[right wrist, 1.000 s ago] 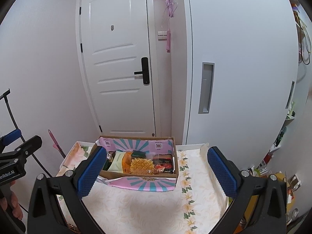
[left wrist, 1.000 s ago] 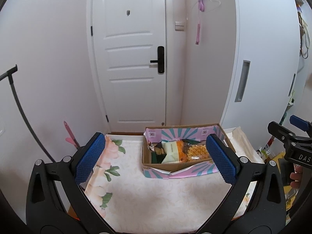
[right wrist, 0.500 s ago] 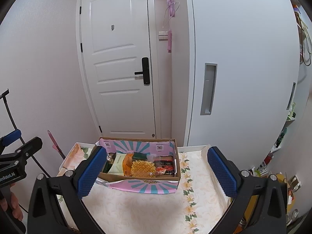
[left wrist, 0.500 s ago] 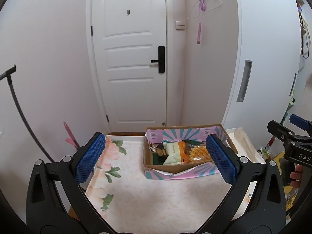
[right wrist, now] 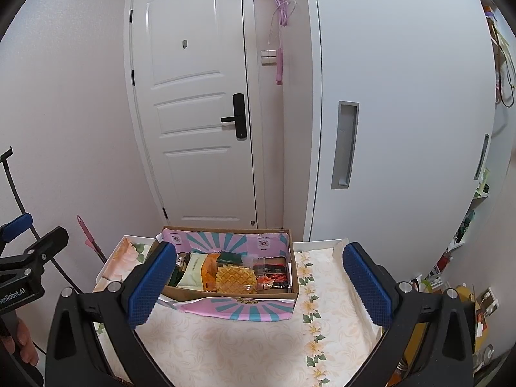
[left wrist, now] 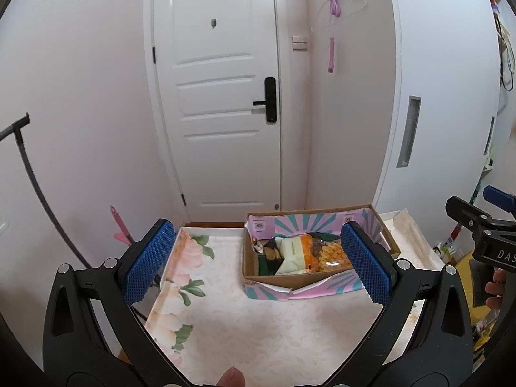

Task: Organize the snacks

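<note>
A cardboard box (left wrist: 290, 282) with pink and teal striped flaps sits at the far side of a small table covered by a floral cloth (left wrist: 258, 329). Inside lie several snacks: a pale green and orange packet (right wrist: 196, 271), a waffle-patterned pack (right wrist: 235, 279), a dark red packet (right wrist: 272, 274) and dark green wrappers (left wrist: 269, 254). My left gripper (left wrist: 258, 264) is open, held back from the box with nothing between its blue pads. My right gripper (right wrist: 258, 287) is open too, also short of the box (right wrist: 232, 296) and holding nothing.
A white door (right wrist: 193, 113) and a white cabinet (right wrist: 403, 129) stand behind the table. A pink hanger (left wrist: 333, 9) hangs on the wall. A dark curved pole (left wrist: 35, 190) rises at the left. Clutter (right wrist: 467, 296) lies on the floor to the right.
Both grippers have drifted slightly, so the box sits a little differently in each view. Both stay open and the snacks have not moved.
</note>
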Motion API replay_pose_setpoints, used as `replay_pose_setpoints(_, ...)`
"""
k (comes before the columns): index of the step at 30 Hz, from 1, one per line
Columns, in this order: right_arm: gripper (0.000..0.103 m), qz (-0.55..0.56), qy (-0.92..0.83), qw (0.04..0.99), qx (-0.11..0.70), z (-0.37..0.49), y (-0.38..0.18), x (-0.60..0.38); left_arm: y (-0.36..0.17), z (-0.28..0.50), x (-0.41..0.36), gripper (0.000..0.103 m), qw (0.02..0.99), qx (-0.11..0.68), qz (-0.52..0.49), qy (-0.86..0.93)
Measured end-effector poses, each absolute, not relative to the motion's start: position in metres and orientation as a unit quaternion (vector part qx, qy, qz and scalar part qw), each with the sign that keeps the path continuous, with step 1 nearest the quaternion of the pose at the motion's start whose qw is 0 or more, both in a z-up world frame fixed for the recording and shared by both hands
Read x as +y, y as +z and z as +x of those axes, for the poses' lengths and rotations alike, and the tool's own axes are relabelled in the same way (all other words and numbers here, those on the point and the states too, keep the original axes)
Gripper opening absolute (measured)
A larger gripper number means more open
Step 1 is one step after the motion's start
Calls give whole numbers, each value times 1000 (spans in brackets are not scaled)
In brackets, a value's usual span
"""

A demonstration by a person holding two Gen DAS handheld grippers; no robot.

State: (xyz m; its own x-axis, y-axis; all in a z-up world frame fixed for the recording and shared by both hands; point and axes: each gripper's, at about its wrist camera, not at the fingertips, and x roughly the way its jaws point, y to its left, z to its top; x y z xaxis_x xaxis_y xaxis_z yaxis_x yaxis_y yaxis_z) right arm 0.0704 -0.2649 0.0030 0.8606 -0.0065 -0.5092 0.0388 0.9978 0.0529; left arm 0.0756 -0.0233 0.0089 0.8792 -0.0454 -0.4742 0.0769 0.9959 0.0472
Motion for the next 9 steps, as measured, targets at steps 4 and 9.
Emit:
replay_pose_setpoints(4,103,31,-13,963,267,73,0,-265,4,78,-22,103,968,245,28,-41)
replay_pose_setpoints(9,103,35,-17,960,276,80,-8,-267,-4,85,-21,103,966,254,29,-41)
